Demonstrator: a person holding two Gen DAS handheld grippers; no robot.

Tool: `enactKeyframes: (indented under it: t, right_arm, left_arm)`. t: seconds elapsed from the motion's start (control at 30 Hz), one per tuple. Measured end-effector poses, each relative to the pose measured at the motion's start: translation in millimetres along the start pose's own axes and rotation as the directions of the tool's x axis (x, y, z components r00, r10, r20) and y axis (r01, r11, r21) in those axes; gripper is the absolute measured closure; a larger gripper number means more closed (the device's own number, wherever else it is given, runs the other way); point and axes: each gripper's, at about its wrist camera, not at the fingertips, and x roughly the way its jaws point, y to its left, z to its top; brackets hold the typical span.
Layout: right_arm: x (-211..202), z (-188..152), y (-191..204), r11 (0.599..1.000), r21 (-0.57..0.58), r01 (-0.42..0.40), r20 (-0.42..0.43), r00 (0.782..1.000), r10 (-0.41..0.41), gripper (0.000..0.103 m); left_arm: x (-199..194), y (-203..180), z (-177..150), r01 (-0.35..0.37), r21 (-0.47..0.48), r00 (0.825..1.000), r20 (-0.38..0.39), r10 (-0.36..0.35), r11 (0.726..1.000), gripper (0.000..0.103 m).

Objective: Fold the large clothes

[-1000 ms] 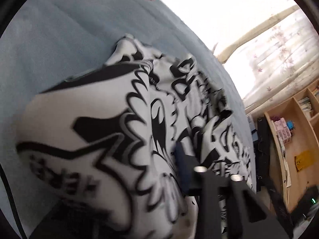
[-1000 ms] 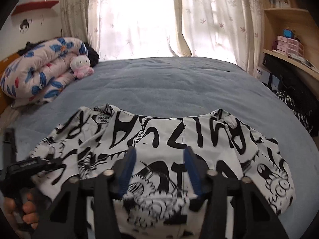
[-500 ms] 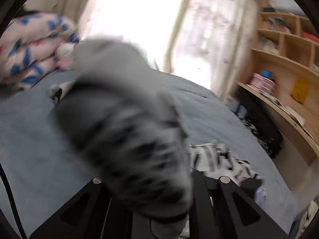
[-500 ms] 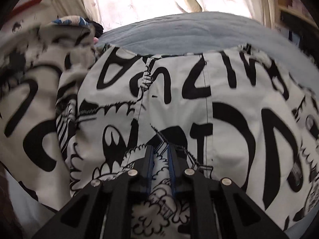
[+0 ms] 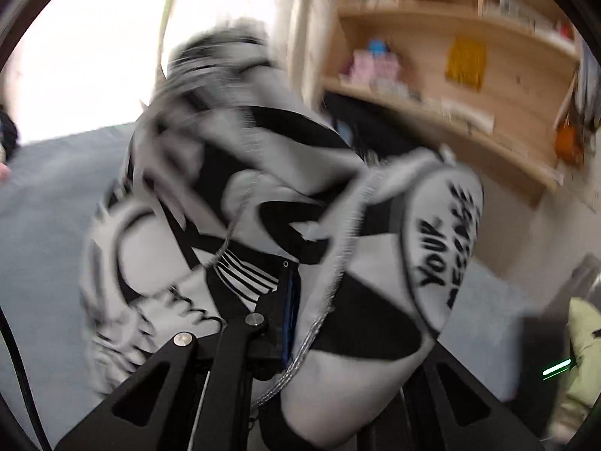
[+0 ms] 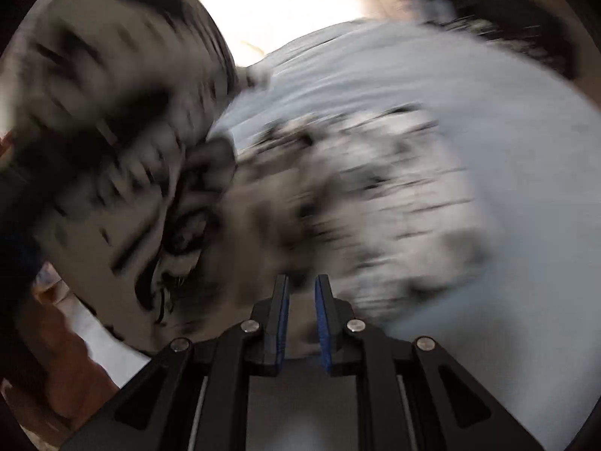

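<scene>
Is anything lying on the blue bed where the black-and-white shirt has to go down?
Nothing visible does. Both grippers, the left gripper and right gripper, already pinch the black-and-white shirt, and the blue bed beside it looks bare, though the picture is blurred.

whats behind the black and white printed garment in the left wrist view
Behind the black and white printed garment: a blue-grey bed cover, a bright window and wooden shelves. The garment hides the bed's middle.

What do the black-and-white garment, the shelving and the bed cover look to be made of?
Garment: soft woven fabric, matte, printed; it drapes and bunches, and shows a stitched seam edge. Probably cotton, not certain. Shelving: pale wood or wood-look board with a smooth finish; blur hides any grain. Bed cover: matte grey-blue cloth, slightly napped by its look.
</scene>
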Motion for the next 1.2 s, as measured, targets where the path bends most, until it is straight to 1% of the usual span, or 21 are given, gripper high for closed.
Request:
enactKeyframes:
  t: [0.03,0.07,0.1,0.13,0.17,0.23,0.3,0.4,0.5,0.57,0.6,0.63,0.7,0.77,0.8,0.83,0.9,1.03,1.1,1.13,1.2]
  right_arm:
    - [-4.3,1.0,-15.2,0.999,0.013,0.049,0.002,0.999,-0.049,0.089]
    - [-7.5,4.8,-29.7,0.997,0.027,0.077,-0.002,0.997,-0.077,0.089]
    - [-10.0,4.4,-41.9,0.995,0.043,0.092,-0.007,0.996,-0.092,0.089]
    - [-11.6,4.3,-50.7,0.993,0.059,0.099,-0.014,0.995,-0.098,0.089]
    - [-12.8,2.8,-60.8,0.992,0.075,0.103,-0.026,0.995,-0.101,0.089]
    - [-14.4,0.8,-70.7,0.992,0.087,0.095,-0.033,0.995,-0.092,0.089]
    - [-11.0,3.7,-74.9,0.992,0.09,0.083,-0.042,0.996,-0.079,0.089]
    - [-11.4,12.1,-79.0,0.994,0.102,0.038,-0.036,0.999,-0.035,0.089]
    - [-12.9,24.9,-70.1,0.995,0.097,0.007,-0.013,1.0,-0.006,0.088]
    - [-16.0,36.8,-73.3,0.994,0.105,-0.008,0.004,1.0,0.008,0.073]
    - [-20.5,38.7,-71.3,0.993,0.113,-0.019,0.018,1.0,0.017,0.061]
    - [-25.2,42.3,-70.5,0.992,0.121,-0.036,0.033,0.999,0.032,0.052]
    - [-29.5,45.3,-66.6,0.99,0.126,-0.069,0.038,0.997,0.065,0.048]
    - [-32.3,46.0,-63.8,0.98,0.154,-0.129,0.031,0.992,0.126,0.047]
    - [-32.2,45.7,-61.7,0.97,0.176,-0.165,0.021,0.986,0.164,0.044]
    - [-29.2,47.5,-61.1,0.957,0.202,-0.207,0.006,0.978,0.21,0.037]
    - [-17.0,52.4,-58.7,0.934,0.252,-0.254,-0.048,0.96,0.275,0.031]
    - [9.8,56.0,-47.5,0.887,0.34,-0.313,-0.137,0.916,0.376,0.031]
    - [22.3,56.2,-42.8,0.875,0.357,-0.325,-0.164,0.901,0.402,0.031]
    - [29.9,57.3,-40.1,0.878,0.361,-0.314,-0.183,0.9,0.396,0.031]
    - [38.8,58.2,-33.1,0.896,0.338,-0.287,-0.201,0.909,0.366,0.032]
  left_arm:
    - [22.1,-3.3,-7.3,-0.021,0.009,0.998,-0.056,0.021,1.0,0.094]
    - [48.4,-5.4,-18.0,-0.056,0.018,0.99,-0.129,0.057,0.998,0.094]
    - [67.9,-5.7,-29.1,-0.092,0.017,0.978,-0.184,0.094,0.996,0.094]
    - [82.0,-1.0,-38.2,-0.115,0.007,0.969,-0.218,0.114,0.993,0.094]
    - [87.4,3.6,-43.5,-0.115,-0.001,0.969,-0.218,0.112,0.993,0.093]
    - [83.4,5.7,-41.9,-0.111,0.005,0.973,-0.202,0.11,0.994,0.092]
    - [76.0,6.8,-37.4,-0.101,0.014,0.971,-0.217,0.101,0.995,0.09]
    - [61.5,11.2,-32.3,-0.072,-0.009,0.964,-0.259,0.068,0.997,0.085]
    - [49.9,17.6,-20.5,-0.062,-0.039,0.953,-0.3,0.047,0.997,0.08]
    - [33.8,20.1,-24.6,-0.051,-0.057,0.946,-0.323,0.03,0.997,0.078]
    - [26.5,22.0,-28.8,-0.048,-0.056,0.943,-0.333,0.027,0.997,0.078]
    - [22.5,26.5,-29.9,-0.049,-0.057,0.939,-0.342,0.027,0.997,0.078]
    - [16.1,33.5,-32.8,-0.057,-0.067,0.939,-0.343,0.03,0.996,0.078]
    - [10.3,31.0,-37.5,-0.064,-0.063,0.941,-0.336,0.039,0.996,0.077]
    - [10.2,31.2,-38.7,-0.073,-0.054,0.942,-0.331,0.051,0.996,0.077]
    - [9.1,26.7,-41.0,-0.079,-0.047,0.944,-0.326,0.059,0.996,0.077]
    - [19.0,11.4,-40.4,-0.1,-0.029,0.946,-0.311,0.086,0.995,0.077]
    - [17.3,2.4,-48.4,-0.13,0.005,0.951,-0.283,0.126,0.991,0.077]
    - [19.3,0.6,-46.1,-0.137,0.016,0.951,-0.277,0.137,0.99,0.076]
    - [19.9,1.1,-45.3,-0.139,0.02,0.95,-0.278,0.139,0.99,0.076]
    - [19.1,1.7,-44.0,-0.137,0.023,0.948,-0.287,0.137,0.99,0.075]
